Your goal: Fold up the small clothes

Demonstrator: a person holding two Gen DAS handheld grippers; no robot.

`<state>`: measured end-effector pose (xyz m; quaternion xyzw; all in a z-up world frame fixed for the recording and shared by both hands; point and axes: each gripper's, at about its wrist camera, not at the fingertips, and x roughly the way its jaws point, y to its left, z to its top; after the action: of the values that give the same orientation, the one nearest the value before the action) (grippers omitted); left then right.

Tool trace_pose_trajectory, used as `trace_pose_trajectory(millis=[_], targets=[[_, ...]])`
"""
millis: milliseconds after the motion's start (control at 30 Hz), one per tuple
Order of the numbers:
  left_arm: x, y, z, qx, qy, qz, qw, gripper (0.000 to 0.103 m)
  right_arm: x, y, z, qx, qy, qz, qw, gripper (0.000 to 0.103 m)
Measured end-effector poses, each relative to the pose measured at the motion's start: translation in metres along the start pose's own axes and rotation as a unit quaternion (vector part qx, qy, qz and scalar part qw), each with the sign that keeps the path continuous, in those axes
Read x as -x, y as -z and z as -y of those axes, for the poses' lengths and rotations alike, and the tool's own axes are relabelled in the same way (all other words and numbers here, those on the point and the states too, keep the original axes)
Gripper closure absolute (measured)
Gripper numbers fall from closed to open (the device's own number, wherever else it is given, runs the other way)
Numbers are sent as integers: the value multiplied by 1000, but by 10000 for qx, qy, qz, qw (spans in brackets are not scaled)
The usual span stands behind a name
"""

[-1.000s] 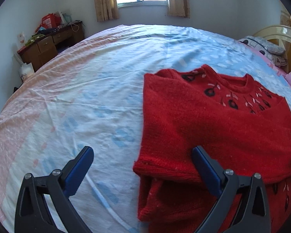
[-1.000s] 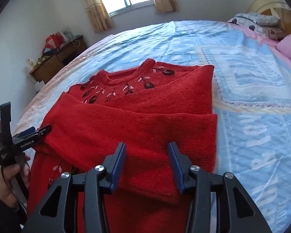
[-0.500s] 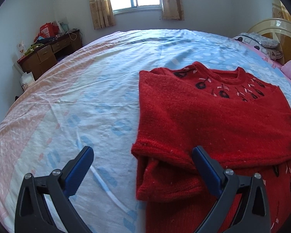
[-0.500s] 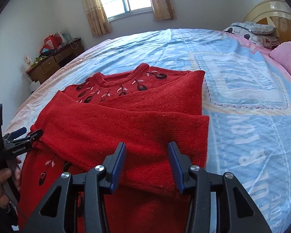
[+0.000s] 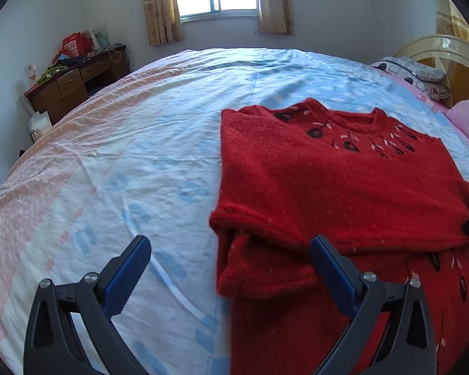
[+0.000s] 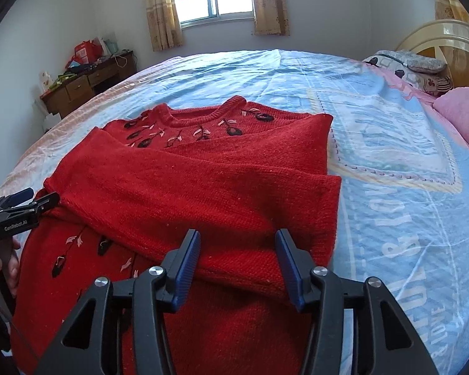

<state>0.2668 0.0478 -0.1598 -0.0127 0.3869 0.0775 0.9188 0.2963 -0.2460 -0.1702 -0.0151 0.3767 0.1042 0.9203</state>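
Lying on the bed sheet [image 5: 140, 143], the red sweater [image 6: 203, 187] has both sleeves folded across its chest, and it is just in front of the right gripper [image 6: 237, 259], whose fingers stand partly open and hold nothing. The left gripper [image 5: 231, 268] is wide open and empty, with the sweater's folded side edge between its fingers

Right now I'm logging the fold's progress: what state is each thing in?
Red sweater: flat on the bed, both sleeves folded across the chest, hem not yet folded up.
Left claw: open wide, empty, at the sweater's edge.
Right claw: open, empty, over the folded sleeve.
Bedsheet: spread, lightly creased.
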Motion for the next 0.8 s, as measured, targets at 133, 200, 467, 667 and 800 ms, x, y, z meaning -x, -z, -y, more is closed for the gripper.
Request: trace_pose_trajectory(millis=[133,200,467,667,800], targets=[[4,4,3,-76,-57,34,9999,0,0,2,0,-49,-1,49,10000,49],[4,5,3,-114,-82,34,9999,0,0,4,-2,-24,19,64,10000,48],[15,12,4,-175,-86,134,9997,0,5,6,-3,-35,55,53,10000,46],[19,16,7,-287,-100,148,9994,0,9,7,-3,-82,107,117,9998,46],[26,20,9,-311,-37,171,9994,0,26,8,-1,-232,206,288,9991,42]])
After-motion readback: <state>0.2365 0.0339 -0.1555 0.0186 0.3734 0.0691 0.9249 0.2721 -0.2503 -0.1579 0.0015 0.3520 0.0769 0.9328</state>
